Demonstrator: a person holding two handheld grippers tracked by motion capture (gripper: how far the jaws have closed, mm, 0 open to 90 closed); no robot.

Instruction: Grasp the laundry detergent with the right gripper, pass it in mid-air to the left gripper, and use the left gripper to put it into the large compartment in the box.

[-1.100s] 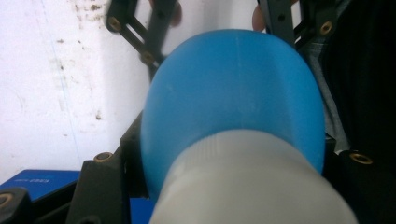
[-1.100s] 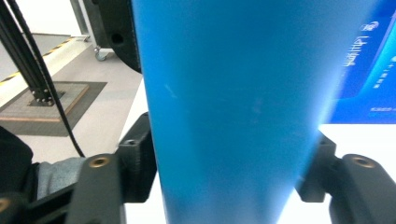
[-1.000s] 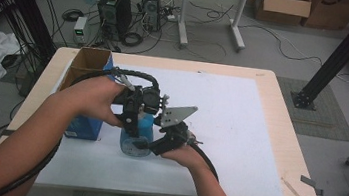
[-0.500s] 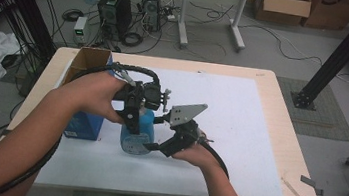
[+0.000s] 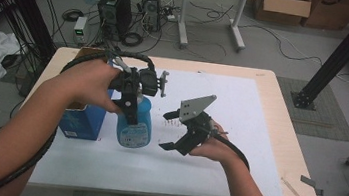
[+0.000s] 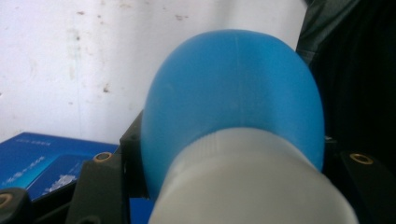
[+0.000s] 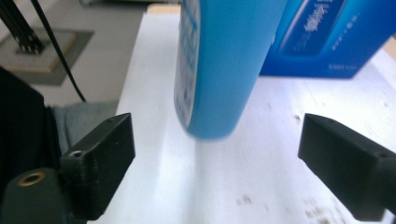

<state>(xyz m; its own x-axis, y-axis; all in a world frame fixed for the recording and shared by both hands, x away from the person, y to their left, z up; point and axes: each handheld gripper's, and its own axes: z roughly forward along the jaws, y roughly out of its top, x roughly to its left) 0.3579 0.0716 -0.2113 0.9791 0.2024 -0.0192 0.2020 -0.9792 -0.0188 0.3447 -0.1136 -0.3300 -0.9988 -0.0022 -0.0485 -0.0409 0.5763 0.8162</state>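
Since the earlier frames: blue bottle (image 5: 135, 122) raised off the white sheet (image 5: 241, 111), hanging from the left tool (image 5: 130, 103); right tool (image 5: 174, 131) drawn back to the right of the bottle, jaws just opened, nothing between them.

High view: left tool gripped in the left hand (image 5: 91, 85), pointing down over the left half of the counter (image 5: 280, 126). Jaws closed narrow on the neck of the bottle. Bottle roughly upright, label facing the camera, base close above the sheet. Blue box (image 5: 81, 122) standing just left of the bottle, at the sheet's left edge. Right tool held in the right hand (image 5: 212, 145), near the bottle but apart from it, jaws spread wide, grey three-cornered plate (image 5: 195, 108) on top. Black cable (image 5: 28, 160) trailing along the left forearm.

Left gripper view: white cap (image 6: 252, 186) and rounded blue shoulder of the bottle (image 6: 233, 88) seated between the black jaws, pressed on both sides; corner of the blue box (image 6: 42, 156) at lower left, white sheet (image 6: 70, 60) behind.

Right gripper view: both black jaws well apart, empty gap between; lower end of the bottle (image 7: 224, 70) ahead, clear of the sheet (image 7: 196, 186), blurred; blue box (image 7: 327, 37) behind at upper right.
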